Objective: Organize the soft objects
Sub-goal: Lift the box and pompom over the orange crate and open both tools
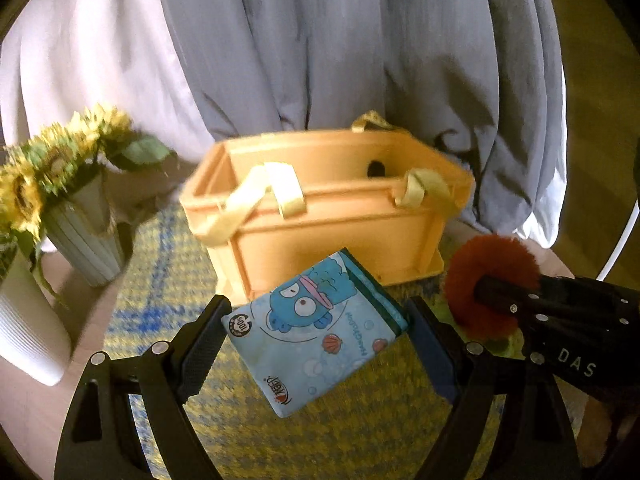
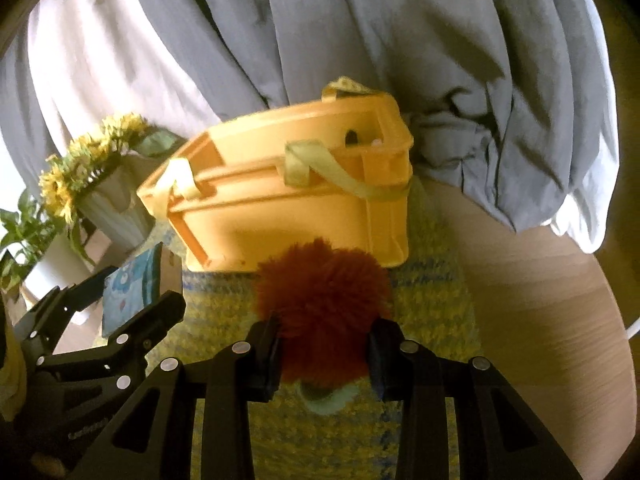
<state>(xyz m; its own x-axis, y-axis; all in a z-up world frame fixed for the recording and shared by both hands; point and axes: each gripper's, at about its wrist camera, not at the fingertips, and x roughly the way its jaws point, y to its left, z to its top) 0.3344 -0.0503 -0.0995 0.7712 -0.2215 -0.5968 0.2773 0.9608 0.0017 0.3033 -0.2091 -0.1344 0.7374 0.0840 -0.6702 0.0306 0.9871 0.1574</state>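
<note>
With the left gripper [image 1: 316,344] pinching the blue pouch [image 1: 316,332] and the right gripper [image 2: 324,346] squeezing the red pompom [image 2: 324,304] before the orange basket [image 2: 288,204], we risk snagging its drooping handles [image 2: 320,168].

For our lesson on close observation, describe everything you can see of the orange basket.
The orange basket is a rectangular, open-topped crate that looks like rigid plastic, with ribbed walls, a thick rim and a dark round hole in its far wall. Pale yellow fabric straps are looped over its rim as handles. It stands upright on the yellow and blue woven mat, in front of the grey curtain. The blue cartoon pouch appears to lean against its near wall. Its inside is mostly hidden.
</note>
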